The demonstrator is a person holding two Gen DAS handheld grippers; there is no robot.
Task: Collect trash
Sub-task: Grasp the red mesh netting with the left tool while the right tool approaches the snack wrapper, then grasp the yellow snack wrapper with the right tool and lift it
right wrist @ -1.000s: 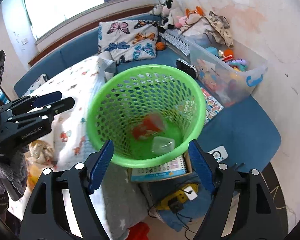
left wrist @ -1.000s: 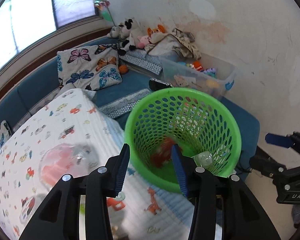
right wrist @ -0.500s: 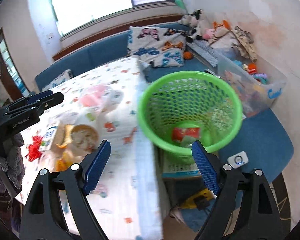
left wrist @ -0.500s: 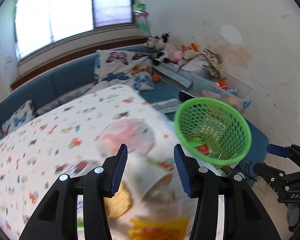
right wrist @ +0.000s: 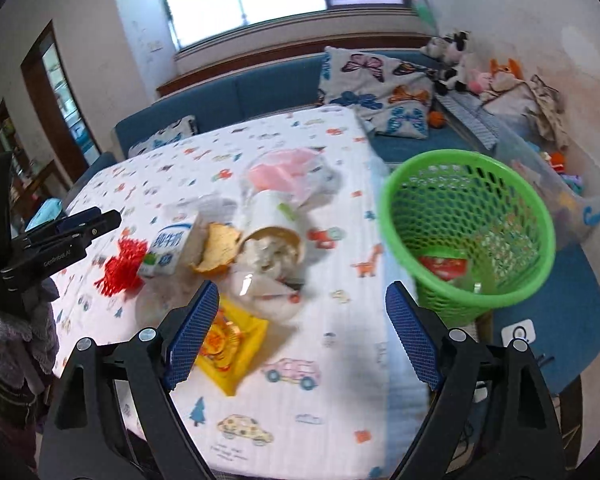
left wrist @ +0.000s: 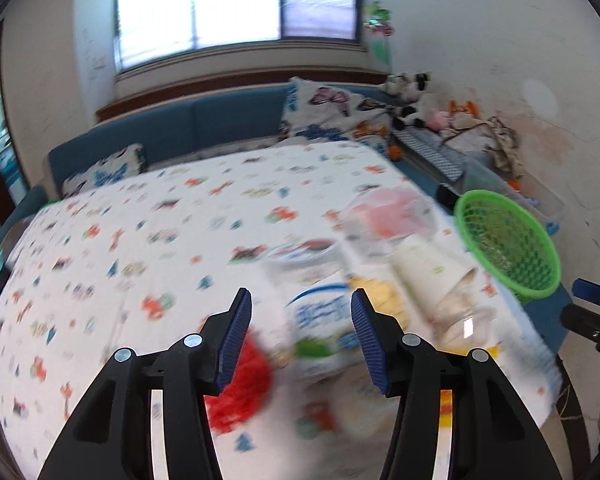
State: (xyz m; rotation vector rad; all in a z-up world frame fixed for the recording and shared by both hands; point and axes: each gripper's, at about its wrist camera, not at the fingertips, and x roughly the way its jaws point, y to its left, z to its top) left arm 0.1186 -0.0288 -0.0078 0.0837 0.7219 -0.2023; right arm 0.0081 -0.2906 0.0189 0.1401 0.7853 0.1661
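I see both grippers over the printed tablecloth (right wrist: 340,344), holding nothing. Left gripper (left wrist: 300,336): jaws apart and opening, blurred milk carton (left wrist: 320,320) seen past them on the cloth, not touched. Right gripper (right wrist: 300,336): jaws wide apart, nothing between them. Trash lies in a loose cluster: red mesh (right wrist: 122,264), milk carton (right wrist: 166,250), peel (right wrist: 216,250), tipped paper cup (right wrist: 272,228), yellow wrapper (right wrist: 230,344). Green basket (right wrist: 420,200) sits just off the table's right edge, a red wrapper (right wrist: 444,266) inside.
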